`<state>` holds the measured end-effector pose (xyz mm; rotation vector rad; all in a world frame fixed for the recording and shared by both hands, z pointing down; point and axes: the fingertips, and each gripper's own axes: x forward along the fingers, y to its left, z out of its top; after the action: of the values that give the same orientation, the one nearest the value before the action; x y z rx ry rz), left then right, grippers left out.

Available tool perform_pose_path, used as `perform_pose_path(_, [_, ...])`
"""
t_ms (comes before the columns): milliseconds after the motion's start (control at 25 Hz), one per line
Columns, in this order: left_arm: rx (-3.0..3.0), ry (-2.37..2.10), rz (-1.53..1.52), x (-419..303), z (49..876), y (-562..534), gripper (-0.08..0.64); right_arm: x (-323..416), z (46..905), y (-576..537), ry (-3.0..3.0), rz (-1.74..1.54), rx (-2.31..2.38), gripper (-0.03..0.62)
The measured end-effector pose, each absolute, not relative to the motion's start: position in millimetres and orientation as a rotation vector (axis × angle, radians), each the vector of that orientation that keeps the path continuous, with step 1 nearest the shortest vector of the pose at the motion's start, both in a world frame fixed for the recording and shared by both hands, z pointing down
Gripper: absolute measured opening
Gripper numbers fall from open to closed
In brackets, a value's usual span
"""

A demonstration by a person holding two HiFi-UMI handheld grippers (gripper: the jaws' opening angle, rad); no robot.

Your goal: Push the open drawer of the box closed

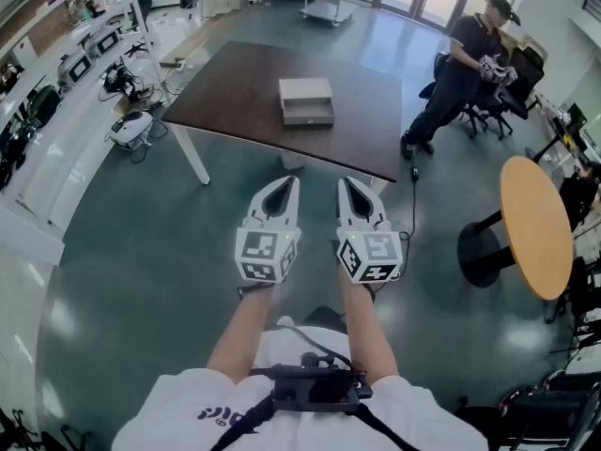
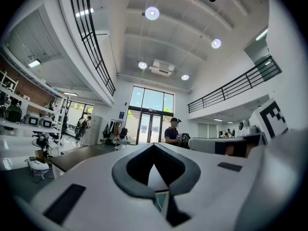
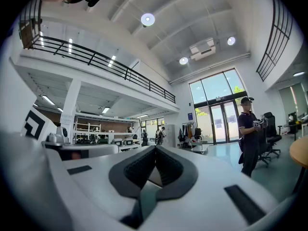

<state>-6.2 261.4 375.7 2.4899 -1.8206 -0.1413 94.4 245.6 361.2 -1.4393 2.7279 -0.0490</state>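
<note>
A grey box (image 1: 305, 92) stands on the dark brown table (image 1: 225, 83), well ahead of me. Its drawer (image 1: 309, 114) is pulled out toward my side. Both grippers hang in the air over the floor, short of the table's near edge. The left gripper (image 1: 293, 180) is shut with nothing in its jaws, and the right gripper (image 1: 344, 181) beside it is shut and empty too. In the left gripper view the left gripper (image 2: 154, 146) points level across the room, and in the right gripper view the right gripper (image 3: 155, 148) does the same. The box is hidden in both gripper views.
A round wooden table (image 1: 535, 224) on a black foot stands at the right. A person (image 1: 460, 73) stands by office chairs at the back right. Workbenches with equipment (image 1: 56, 73) line the left wall. A white device (image 1: 131, 127) lies on the floor by the table's left leg.
</note>
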Motion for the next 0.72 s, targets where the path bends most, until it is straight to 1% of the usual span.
perform_pose_path(320, [2.487,-1.821,-0.139,-34.8,378.7,245.7,0.009,57.7,367.3,228.5,2.752,-0.046,-1.417,0.005])
perform_pose_path(520, [2.503,-1.816,-0.118,-24.0,379.4,213.8,0.009,70.8,370.0,190.9,2.724,-0.085,-1.405,0.005])
perform_pose_path(720, [2.536,-1.800,-0.088,-6.8,371.1,157.6,0.009,81.1,364.5,136.8,2.714,-0.101,-1.367,0.005])
